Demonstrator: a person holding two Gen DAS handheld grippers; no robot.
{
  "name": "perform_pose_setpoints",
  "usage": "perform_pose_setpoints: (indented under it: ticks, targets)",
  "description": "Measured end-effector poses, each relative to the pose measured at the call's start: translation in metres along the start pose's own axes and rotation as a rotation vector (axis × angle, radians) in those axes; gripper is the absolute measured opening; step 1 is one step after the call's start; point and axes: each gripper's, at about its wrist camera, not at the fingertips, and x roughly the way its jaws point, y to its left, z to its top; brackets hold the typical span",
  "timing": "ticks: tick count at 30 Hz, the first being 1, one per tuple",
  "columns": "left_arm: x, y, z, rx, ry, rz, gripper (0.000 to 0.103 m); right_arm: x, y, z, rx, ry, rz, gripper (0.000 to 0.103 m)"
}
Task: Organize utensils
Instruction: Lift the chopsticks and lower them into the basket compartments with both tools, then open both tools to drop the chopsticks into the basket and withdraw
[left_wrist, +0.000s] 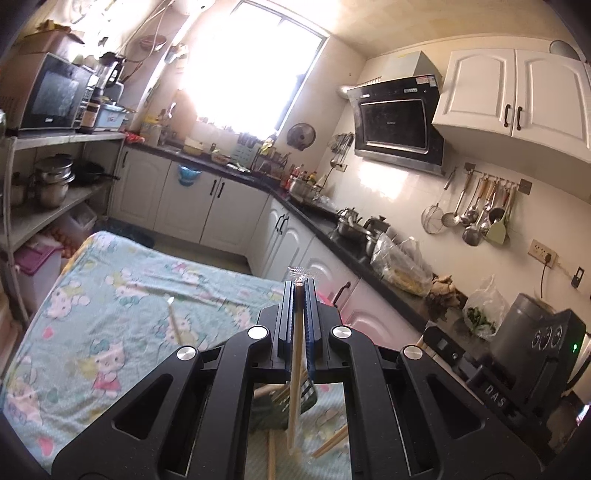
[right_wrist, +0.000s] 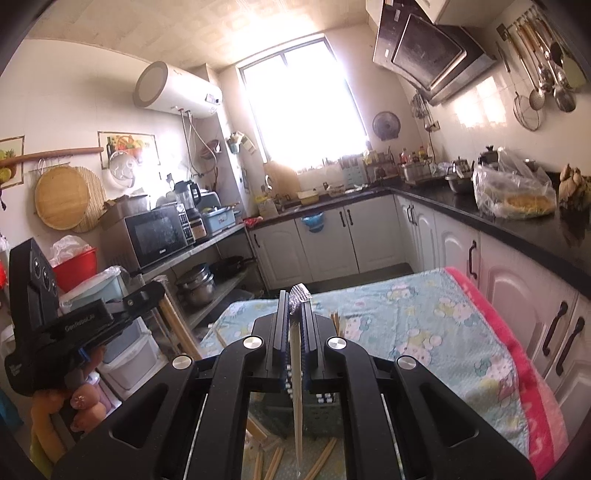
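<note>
Left gripper (left_wrist: 300, 286) and right gripper (right_wrist: 295, 295), each clamped on one wooden chopstick (left_wrist: 294, 369) (right_wrist: 296, 398) dangling above the green holder (right_wrist: 317, 413) on the blanket (left_wrist: 110, 295); risk: thin sticks pivoting, missing the holder.

Loose chopsticks (right_wrist: 325, 458) on blanket (right_wrist: 443, 332) – counter (right_wrist: 517, 225) right, microwave (right_wrist: 159, 236) left.

1. Left gripper (left_wrist: 300, 284): black plastic frame w/ round silver bolts, blue-edged ribbed fingers.
2. Right gripper (right_wrist: 295, 295): same build, black & silver.
3. Left unit's side has white lettering, partly legible.
</note>
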Motion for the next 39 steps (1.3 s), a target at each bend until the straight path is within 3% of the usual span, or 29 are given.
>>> perform_pose_setpoints:
  ticks: [12, 26, 39]
  targets:
    - [0.041, -0.015, 0.021, 0.092, -0.053, 0.104, 0.003, 0.011, -0.002, 0.026, -0.025, -0.073, -0.016, 0.006]
    - [0.074, -0.004, 0.017, 0.14, -0.046, 0.186, 0.003, 0.04, -0.008, 0.035, -0.025, -0.106, -0.016, 0.006]
    - [0.093, 0.012, -0.008, 0.113, 0.016, 0.165, 0.003, 0.07, -0.018, 0.021, -0.014, -0.101, -0.041, 0.006]
